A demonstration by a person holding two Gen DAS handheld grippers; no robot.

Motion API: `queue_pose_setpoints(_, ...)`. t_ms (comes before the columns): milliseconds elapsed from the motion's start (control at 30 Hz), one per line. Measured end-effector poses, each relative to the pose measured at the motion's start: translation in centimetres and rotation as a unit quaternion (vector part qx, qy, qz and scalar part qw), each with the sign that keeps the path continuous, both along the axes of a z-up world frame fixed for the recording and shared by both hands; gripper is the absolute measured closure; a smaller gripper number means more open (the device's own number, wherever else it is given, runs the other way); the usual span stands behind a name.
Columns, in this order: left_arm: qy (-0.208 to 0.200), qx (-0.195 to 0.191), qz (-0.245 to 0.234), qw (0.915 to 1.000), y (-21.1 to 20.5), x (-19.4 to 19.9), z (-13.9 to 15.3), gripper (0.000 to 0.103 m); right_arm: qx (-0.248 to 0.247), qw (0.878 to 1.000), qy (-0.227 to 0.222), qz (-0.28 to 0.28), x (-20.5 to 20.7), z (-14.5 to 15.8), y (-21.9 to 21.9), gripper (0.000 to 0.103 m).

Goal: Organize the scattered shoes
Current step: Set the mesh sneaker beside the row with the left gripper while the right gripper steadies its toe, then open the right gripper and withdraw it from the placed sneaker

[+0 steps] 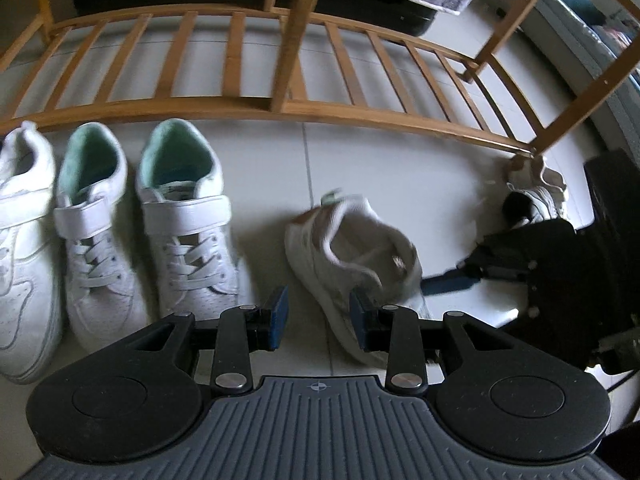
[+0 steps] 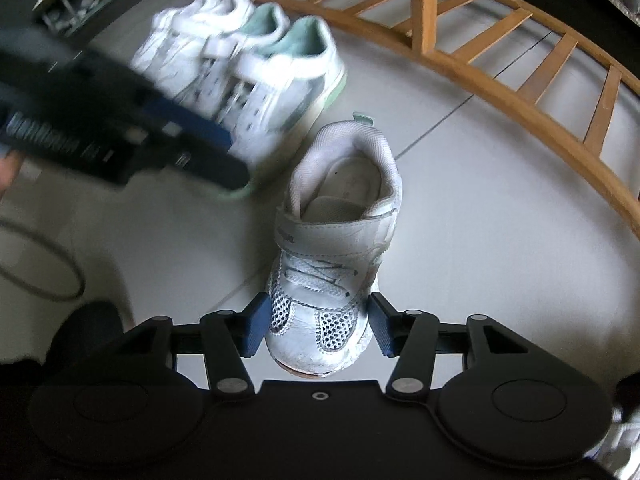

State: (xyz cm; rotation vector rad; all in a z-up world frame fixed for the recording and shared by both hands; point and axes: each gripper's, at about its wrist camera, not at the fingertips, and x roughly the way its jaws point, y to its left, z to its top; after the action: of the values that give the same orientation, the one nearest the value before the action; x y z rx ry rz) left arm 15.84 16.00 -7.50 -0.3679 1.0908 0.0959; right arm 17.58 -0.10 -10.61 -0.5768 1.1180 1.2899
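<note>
The right hand-held gripper (image 2: 316, 330) straddles the toe of a small mesh sneaker (image 2: 336, 248) at the frame's centre, jaws parted, pads seemingly just clear of its sides. The left hand-held gripper (image 1: 318, 318) hangs open and empty, lower centre. Best to square the sneaker parallel to the mint-lined pair (image 1: 140, 216) at left, heels toward the wooden rack (image 1: 280, 104).

A pale tiled floor (image 1: 400, 152) runs under a slatted wooden rack (image 1: 240, 60), perhaps bamboo, in daylight.
</note>
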Motion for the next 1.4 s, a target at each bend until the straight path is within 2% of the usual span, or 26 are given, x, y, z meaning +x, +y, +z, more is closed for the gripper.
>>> queue_pose_setpoints(400, 0.004, -0.004, 0.02, 0.9998, 1.3, -1.0, -0.2, 0.068, 0.023, 0.998, 0.016, -0.063, 1.9, -0.6, 4.0, 0.047)
queue_pose_setpoints(567, 0.005, -0.002, 0.025, 0.9997, 1.4, -1.1, -0.2, 0.067, 0.024, 0.994, 0.034, -0.098, 2.3, -0.9, 4.7, 0.047)
queue_pose_setpoints(933, 0.009, -0.002, 0.035, 0.9994, 1.5, -1.4, -0.3, 0.066, 0.039, 0.99, 0.047, -0.128, 2.0, -1.0, 5.1, 0.047)
queue_pose_setpoints(1233, 0.01, -0.003, 0.032, 0.9994, 0.8, -0.8, -0.3, 0.064, 0.053, 0.991, 0.039, -0.115, 2.2, -0.4, 4.4, 0.046)
queue_pose_setpoints(1400, 0.006, 0.0, 0.021, 0.9998, 0.0, 0.0, 0.0, 0.062, 0.049, 0.993, 0.026, -0.109, 2.5, 0.5, 2.1, 0.044)
